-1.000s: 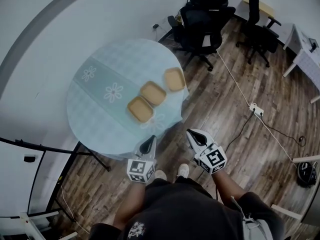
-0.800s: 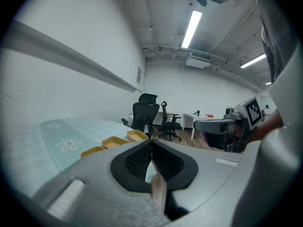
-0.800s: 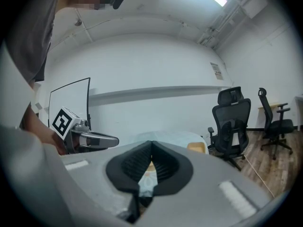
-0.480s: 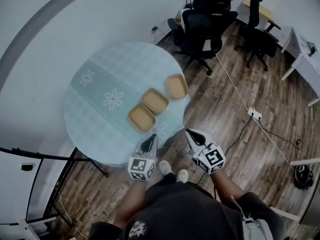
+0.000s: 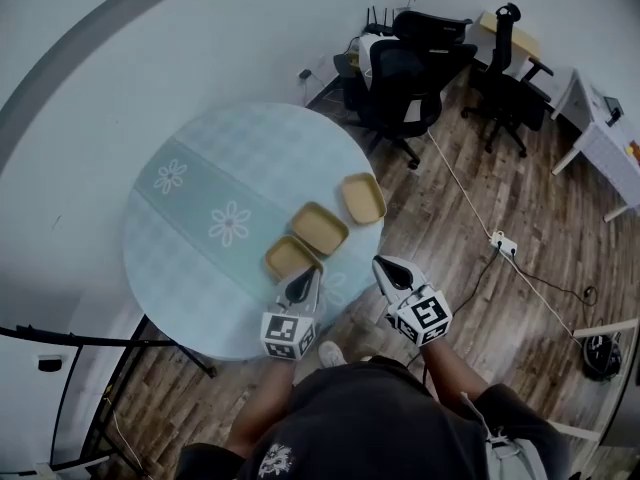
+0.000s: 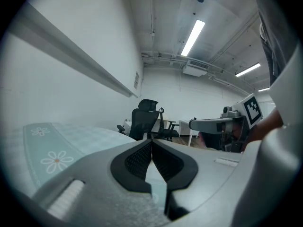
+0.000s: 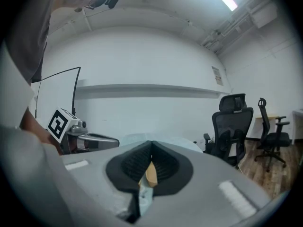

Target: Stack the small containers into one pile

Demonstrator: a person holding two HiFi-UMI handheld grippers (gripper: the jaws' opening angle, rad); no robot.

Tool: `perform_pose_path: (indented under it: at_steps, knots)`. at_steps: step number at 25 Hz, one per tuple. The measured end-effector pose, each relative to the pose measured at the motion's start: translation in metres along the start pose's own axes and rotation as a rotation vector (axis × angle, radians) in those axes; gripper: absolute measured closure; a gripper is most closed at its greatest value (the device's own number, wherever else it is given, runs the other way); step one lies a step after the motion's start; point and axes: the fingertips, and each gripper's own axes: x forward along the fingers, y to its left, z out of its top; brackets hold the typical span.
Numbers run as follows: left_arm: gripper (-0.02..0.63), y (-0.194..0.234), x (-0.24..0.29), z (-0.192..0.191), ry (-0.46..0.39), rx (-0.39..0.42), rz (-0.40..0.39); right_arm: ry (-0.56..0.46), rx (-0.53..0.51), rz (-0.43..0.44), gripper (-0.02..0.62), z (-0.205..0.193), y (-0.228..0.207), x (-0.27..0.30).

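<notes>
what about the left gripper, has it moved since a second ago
Yes: the left gripper has come forward past the table edge, toward the nearest container.

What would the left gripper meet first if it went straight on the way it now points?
Probably the nearest tan container, lying on the round table right ahead of the left gripper. The gripper's height is unclear, so it might pass just above.

Reference: the table [image 5: 190, 138].

Three containers lie on the table in a diagonal row along its right side:
- the near container [image 5: 290, 258];
- the middle container [image 5: 319, 229], just beside it;
- the far container [image 5: 363, 198], at the table's right rim.

The left gripper [image 5: 303, 276] is over the table's near edge, just before the near container. The right gripper [image 5: 383, 265] is right of the table, over the floor [image 5: 450, 198]. Two office chairs [image 5: 405, 78] stand behind the table, to its right.
</notes>
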Motion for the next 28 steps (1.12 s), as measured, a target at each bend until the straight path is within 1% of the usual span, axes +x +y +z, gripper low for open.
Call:
perform_pose_path:
  at_steps: [5,12,20,24,28]
  knots:
    - [0.6,0.018,0.012,0.004,-0.004,0.008,-0.021,0.02,0.012,-0.038,0.595,-0.007,-0.009,0.017]
    - [0.6,0.023,0.041,-0.003,0.025,0.002,-0.035,0.046,0.03,-0.036,0.595,-0.018,-0.03,0.034]
    - [0.6,0.028,0.082,-0.024,0.088,-0.021,-0.016,0.086,0.047,0.009,0.595,-0.041,-0.06,0.061]
    - [0.6,0.03,0.103,-0.036,0.123,-0.03,0.008,0.102,0.056,0.002,0.595,-0.057,-0.081,0.072]
    - [0.6,0.027,0.123,-0.047,0.148,-0.031,0.013,0.116,0.05,-0.016,0.595,-0.068,-0.112,0.08]
